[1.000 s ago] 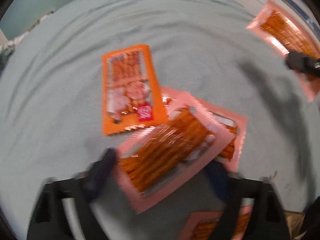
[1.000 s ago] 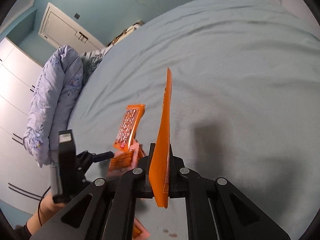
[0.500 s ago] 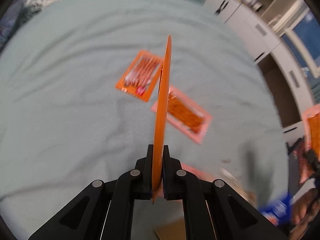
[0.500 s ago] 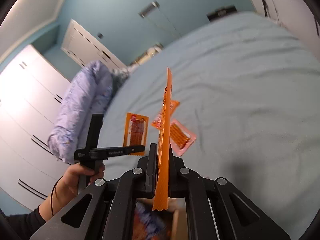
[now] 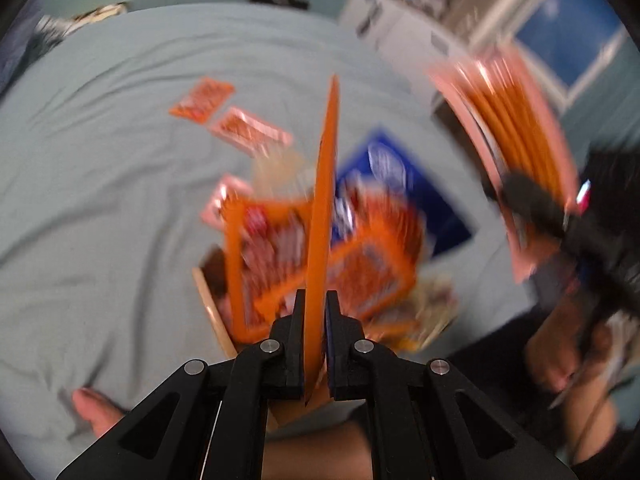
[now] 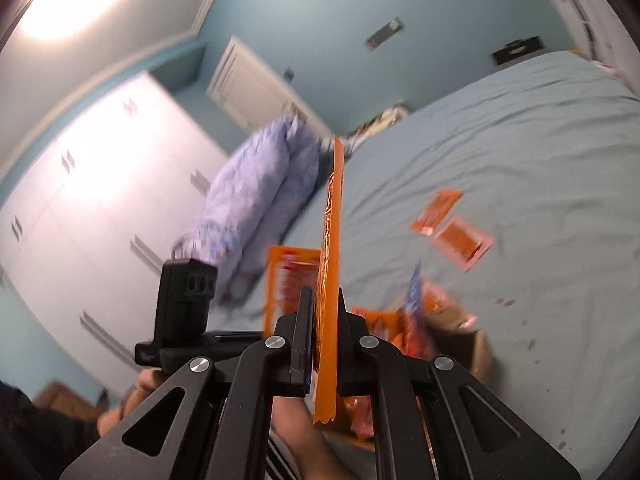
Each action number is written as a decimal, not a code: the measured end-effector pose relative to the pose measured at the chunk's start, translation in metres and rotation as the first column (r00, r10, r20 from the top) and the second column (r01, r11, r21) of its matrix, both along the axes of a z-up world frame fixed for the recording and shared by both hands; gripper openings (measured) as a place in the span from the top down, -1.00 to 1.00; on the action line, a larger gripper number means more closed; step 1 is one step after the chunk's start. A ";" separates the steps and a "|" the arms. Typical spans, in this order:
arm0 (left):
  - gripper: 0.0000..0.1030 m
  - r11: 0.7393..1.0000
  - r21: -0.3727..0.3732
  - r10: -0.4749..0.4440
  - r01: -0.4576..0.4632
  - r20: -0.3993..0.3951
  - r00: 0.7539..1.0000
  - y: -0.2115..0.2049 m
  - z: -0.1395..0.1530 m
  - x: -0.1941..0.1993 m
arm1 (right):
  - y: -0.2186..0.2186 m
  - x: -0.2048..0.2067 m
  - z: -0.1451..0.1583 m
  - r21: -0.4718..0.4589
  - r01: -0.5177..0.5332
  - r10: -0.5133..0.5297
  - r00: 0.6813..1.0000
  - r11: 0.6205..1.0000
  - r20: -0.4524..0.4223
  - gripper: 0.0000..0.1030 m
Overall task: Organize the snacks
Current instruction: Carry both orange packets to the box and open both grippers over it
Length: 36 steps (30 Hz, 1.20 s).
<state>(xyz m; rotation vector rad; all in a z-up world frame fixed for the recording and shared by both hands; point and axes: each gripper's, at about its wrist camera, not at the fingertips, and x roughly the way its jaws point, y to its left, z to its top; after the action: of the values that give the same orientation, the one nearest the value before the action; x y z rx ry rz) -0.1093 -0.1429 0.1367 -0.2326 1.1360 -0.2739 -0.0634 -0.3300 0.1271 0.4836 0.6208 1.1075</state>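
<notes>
My left gripper [image 5: 316, 308] pinches an orange snack packet [image 5: 325, 184] edge-on, and its jaws are opening with the packet still between them. It hangs over a cardboard box [image 5: 211, 300] filled with orange and blue packets. My right gripper [image 6: 324, 304] is shut on another orange packet [image 6: 334, 216], held upright beside the same box [image 6: 476, 344]. In the left wrist view that right gripper [image 5: 528, 196] shows blurred at the right with its pink-edged packet [image 5: 516, 120]. Two packets, an orange one [image 5: 202, 100] and a pink one [image 5: 250, 132], lie on the bed further off.
The grey-blue bedsheet [image 5: 100, 200] spreads all around the box. A pale purple duvet [image 6: 260, 184] is heaped at the bed's far side, with white wardrobes [image 6: 80, 208] behind it. A person's hand [image 6: 148, 384] holds the left tool.
My left gripper shut on a packet from the bed, lifted it and swung over the box. The right gripper carried its packet from over the bed to the box.
</notes>
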 end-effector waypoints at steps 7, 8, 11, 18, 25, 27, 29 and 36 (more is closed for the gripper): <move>-0.65 0.958 0.287 -0.032 0.006 0.085 0.996 -0.026 0.001 -0.002 | 0.027 0.010 -0.021 -0.203 0.039 -0.044 0.999 0.978 -0.017 0.90; -0.65 0.962 0.273 0.002 -0.027 0.091 0.996 -0.018 0.002 0.000 | 0.026 0.009 -0.021 -0.210 0.041 -0.046 0.999 0.977 -0.017 0.90; -0.65 0.951 0.270 0.128 -0.152 0.105 0.986 0.006 0.001 0.007 | 0.050 0.015 -0.020 -0.237 0.023 -0.029 0.999 0.971 -0.026 0.90; -0.65 0.929 0.212 0.285 -0.302 0.110 0.952 0.044 -0.002 0.013 | 0.093 0.031 -0.033 -0.464 -0.032 -0.019 0.994 0.885 -0.104 0.84; -0.65 0.930 0.257 0.241 -0.262 0.111 0.964 0.028 -0.007 0.014 | 0.061 0.017 0.004 -0.271 0.115 -0.109 0.993 0.956 0.038 -0.36; -0.65 0.928 0.278 0.227 -0.250 0.111 0.967 0.023 -0.003 0.009 | 0.041 0.013 0.008 -0.202 0.192 -0.185 0.981 0.960 0.053 -0.42; -0.65 0.923 0.293 0.225 -0.248 0.111 0.968 0.022 -0.003 0.009 | 0.016 0.007 0.008 -0.170 0.287 -0.283 0.958 0.943 0.049 -0.43; -0.65 0.921 0.270 0.269 -0.282 0.086 0.959 0.032 -0.004 0.009 | -0.007 0.032 -0.009 -0.227 0.436 -0.469 0.876 0.871 -0.117 -0.43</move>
<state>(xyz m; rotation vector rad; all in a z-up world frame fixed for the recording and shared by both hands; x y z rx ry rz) -0.0998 -0.1114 0.1328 -0.1318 1.0663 0.1321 -0.0315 -0.3371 0.1183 0.5246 0.7109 0.5528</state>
